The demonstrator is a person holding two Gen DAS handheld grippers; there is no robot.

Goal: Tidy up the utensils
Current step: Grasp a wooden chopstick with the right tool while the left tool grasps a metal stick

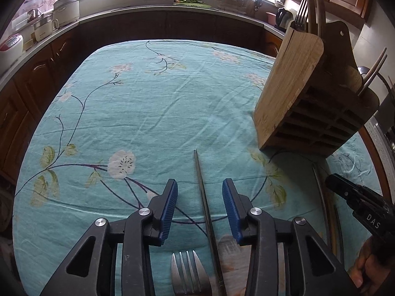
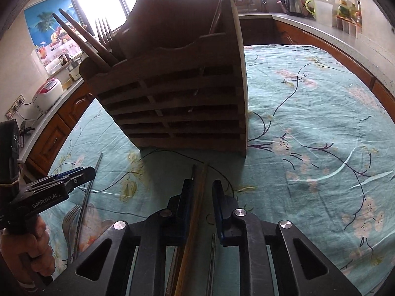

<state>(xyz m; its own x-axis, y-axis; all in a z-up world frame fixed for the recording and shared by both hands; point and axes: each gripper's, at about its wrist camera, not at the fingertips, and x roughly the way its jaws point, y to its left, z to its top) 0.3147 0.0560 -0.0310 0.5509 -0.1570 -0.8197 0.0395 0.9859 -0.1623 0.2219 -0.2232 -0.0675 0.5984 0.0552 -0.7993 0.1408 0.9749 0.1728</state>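
Observation:
A wooden utensil holder (image 1: 291, 91) stands on the teal flowered tablecloth (image 1: 148, 113); it fills the right wrist view (image 2: 187, 93), with chopsticks (image 2: 81, 39) and a fork (image 2: 103, 32) sticking out of its top. My left gripper (image 1: 200, 197) is open over a dark metal chopstick (image 1: 205, 202) lying on the cloth, a fork (image 1: 187, 271) beside it. My right gripper (image 2: 201, 197) is open, jaws narrowly apart around a wooden chopstick (image 2: 195, 217) lying in front of the holder. The left gripper also shows in the right wrist view (image 2: 81, 174).
Kitchen counters (image 1: 123, 12) ring the table, with pots (image 1: 65, 9), a rice cooker (image 2: 47, 91) and a kettle (image 2: 291, 2). Another metal utensil (image 1: 325, 202) lies right of the left gripper. Bare cloth spreads to the left (image 1: 98, 123) and right (image 2: 321, 123).

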